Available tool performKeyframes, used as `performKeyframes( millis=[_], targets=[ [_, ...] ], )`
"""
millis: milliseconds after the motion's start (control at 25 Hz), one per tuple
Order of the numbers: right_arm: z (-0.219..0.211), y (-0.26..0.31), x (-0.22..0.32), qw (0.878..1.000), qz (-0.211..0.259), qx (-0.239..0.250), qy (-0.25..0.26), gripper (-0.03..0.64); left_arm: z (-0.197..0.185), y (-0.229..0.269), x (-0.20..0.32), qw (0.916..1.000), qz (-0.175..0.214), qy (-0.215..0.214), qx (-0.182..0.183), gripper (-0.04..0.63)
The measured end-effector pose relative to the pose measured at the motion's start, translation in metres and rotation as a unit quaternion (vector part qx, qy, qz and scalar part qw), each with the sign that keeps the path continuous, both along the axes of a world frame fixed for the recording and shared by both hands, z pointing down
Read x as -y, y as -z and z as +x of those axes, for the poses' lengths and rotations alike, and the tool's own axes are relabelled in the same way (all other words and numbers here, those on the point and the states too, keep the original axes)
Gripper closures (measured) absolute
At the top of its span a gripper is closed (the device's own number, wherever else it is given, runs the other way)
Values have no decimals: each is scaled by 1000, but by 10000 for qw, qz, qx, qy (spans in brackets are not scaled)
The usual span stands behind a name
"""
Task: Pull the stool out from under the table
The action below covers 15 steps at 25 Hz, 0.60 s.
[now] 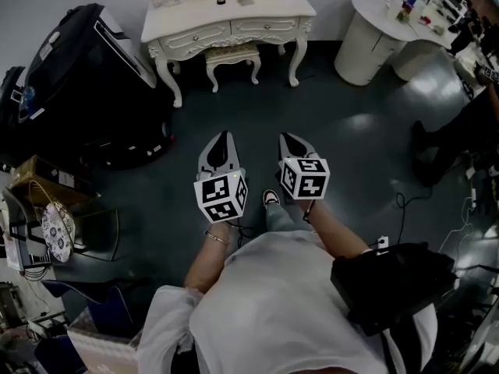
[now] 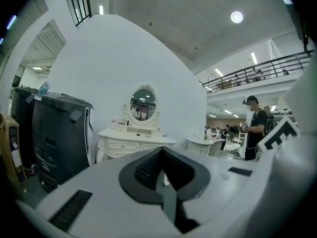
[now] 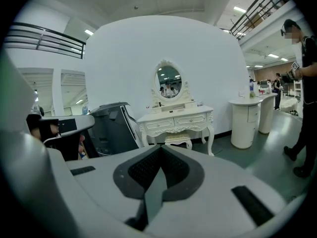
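With left tongs (image 1: 221, 139) and right tongs (image 1: 289, 140) both shut tight on nothing and well apart from the stool (image 1: 231, 55) tucked under the front edge of the tabletop (image 1: 204, 15), best to close in, open up, grip the seat rim squarely, then draw straight back.

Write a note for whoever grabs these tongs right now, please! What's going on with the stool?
Left tongs: shut, empty, held up over the floor.
Right tongs: shut, empty, just beside the left.
Stool: tucked under the white dressing table, across the floor ahead of you.
Done: nothing yet; the stool is untouched.
Left: walk up, open the tongs, grip the stool, pull it out.
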State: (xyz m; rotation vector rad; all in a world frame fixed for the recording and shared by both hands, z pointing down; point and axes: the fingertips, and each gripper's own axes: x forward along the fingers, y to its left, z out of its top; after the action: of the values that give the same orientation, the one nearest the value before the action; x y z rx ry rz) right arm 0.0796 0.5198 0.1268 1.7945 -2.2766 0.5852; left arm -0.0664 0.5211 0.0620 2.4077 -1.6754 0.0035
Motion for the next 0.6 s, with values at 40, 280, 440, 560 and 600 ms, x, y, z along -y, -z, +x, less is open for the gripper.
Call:
performKeyframes(
  millis=[40, 280, 440, 560, 600],
  targets=[
    [0, 1, 9, 10000, 1, 20, 21, 618, 1, 2, 8, 10000, 16, 6, 8, 588],
    [-2, 6, 62, 9997, -32, 58, 247, 618, 7, 12, 56, 9999, 55, 137, 12, 588],
    [3, 11, 99, 9992, -41, 24, 397, 618, 14, 19, 92, 9997, 58, 244, -13, 588],
    [9, 12, 124, 9989, -41, -1, 475, 618, 21, 20, 115, 9995, 51, 308, -20, 588],
    [11, 12, 132, 9988, -38, -2, 493, 618, 23, 18, 123, 9995, 41, 327, -17, 588]
  ],
)
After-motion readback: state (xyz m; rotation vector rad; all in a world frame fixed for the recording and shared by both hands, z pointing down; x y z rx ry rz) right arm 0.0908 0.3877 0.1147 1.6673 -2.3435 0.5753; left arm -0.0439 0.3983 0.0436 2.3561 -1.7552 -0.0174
